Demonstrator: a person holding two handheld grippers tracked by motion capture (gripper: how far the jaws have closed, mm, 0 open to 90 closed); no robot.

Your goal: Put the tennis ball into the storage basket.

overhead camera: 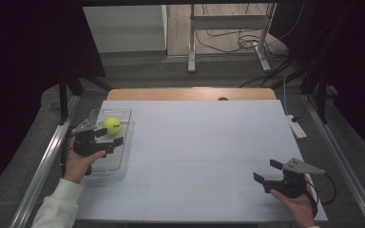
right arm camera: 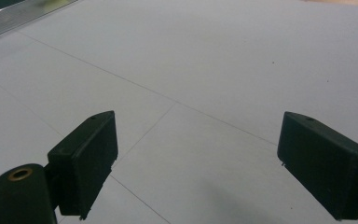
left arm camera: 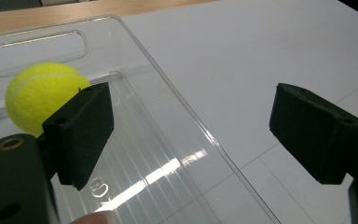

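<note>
A yellow tennis ball (overhead camera: 111, 125) lies in a clear plastic tray (overhead camera: 123, 152) at the table's left side. My left gripper (overhead camera: 109, 137) hovers over the tray just in front of the ball, jaws open, nothing between them. In the left gripper view the ball (left arm camera: 37, 95) sits beyond and left of the left jaw, and the tray's right rim (left arm camera: 186, 116) runs between the jaws of the left gripper (left arm camera: 193, 133). My right gripper (overhead camera: 267, 171) rests open near the table's front right. In its own view the right gripper (right arm camera: 196, 163) has bare white table between its jaws.
A white mat (overhead camera: 204, 142) covers the table, with a wooden edge (overhead camera: 190, 93) at the back. Metal rails (overhead camera: 43, 166) run along both sides. A white power strip (overhead camera: 297, 127) lies off the right edge. Cables and a metal stand (overhead camera: 228, 28) lie on the floor behind.
</note>
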